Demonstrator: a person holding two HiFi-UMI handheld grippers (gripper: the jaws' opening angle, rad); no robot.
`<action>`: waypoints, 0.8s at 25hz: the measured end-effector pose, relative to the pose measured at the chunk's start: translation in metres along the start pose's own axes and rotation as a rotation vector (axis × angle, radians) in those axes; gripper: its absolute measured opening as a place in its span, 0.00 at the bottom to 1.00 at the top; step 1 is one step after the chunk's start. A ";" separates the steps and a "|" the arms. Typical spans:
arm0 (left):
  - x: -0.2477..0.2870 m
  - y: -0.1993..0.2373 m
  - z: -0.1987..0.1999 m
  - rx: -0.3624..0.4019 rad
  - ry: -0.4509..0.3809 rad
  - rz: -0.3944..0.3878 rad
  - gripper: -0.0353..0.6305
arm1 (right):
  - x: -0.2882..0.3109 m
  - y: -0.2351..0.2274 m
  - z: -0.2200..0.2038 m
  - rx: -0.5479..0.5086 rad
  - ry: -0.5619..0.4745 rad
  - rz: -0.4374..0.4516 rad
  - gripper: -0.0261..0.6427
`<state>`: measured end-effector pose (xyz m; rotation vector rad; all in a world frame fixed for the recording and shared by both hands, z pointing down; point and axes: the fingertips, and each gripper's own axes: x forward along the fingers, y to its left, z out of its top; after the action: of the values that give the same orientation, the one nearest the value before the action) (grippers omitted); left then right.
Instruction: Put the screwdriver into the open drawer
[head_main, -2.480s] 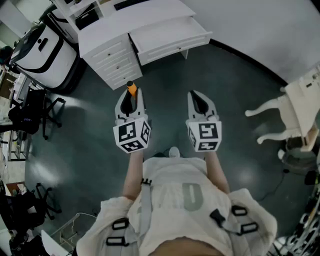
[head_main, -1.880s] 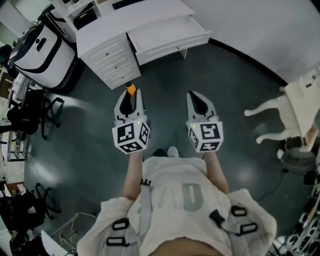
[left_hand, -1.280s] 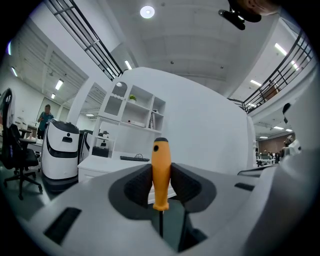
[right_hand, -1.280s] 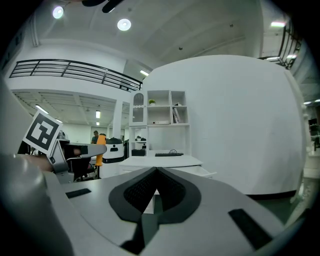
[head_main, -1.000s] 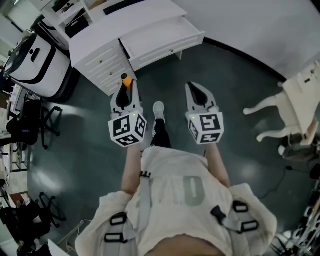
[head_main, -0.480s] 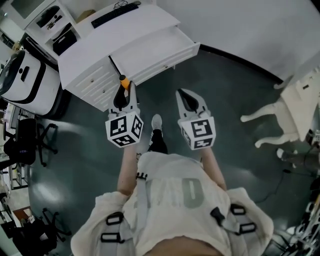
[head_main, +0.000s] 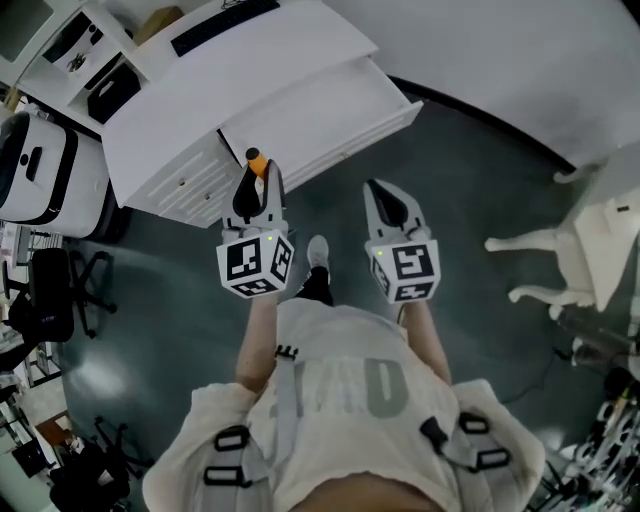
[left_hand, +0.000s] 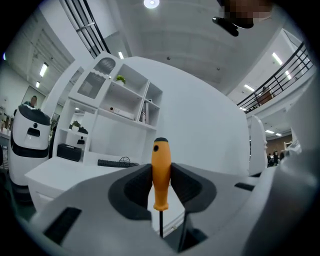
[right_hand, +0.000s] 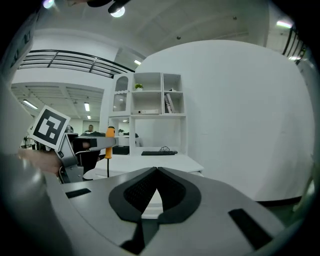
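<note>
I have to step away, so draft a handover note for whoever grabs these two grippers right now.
Left gripper: shut on the orange-handled screwdriver, handle up, shaft down.
Right gripper: shut, empty.
Open drawer: pulled out of the white desk, ahead of both grippers.
Done: screwdriver picked up and brought close to the desk.
Left: carry it over the drawer, lower it in, open the jaws.

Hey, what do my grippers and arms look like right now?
The left gripper and right gripper are grey tapered shells with black padded jaw linings, each bearing a white cube with black square markers. Forearms are bare below a pale short-sleeved top with black-buckled straps.
</note>
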<state>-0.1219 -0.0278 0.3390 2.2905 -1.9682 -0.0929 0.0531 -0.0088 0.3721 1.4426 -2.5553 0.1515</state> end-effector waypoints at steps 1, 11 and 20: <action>0.012 0.007 -0.001 -0.005 0.002 -0.002 0.22 | 0.014 -0.001 0.003 -0.002 0.004 0.001 0.05; 0.123 0.075 0.013 -0.001 -0.004 -0.007 0.22 | 0.155 -0.006 0.032 -0.036 0.061 0.051 0.05; 0.154 0.110 -0.001 -0.035 0.029 0.030 0.22 | 0.205 -0.005 0.029 -0.032 0.099 0.050 0.05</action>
<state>-0.2060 -0.1956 0.3588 2.2276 -1.9696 -0.0907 -0.0489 -0.1883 0.3900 1.3267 -2.5035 0.1836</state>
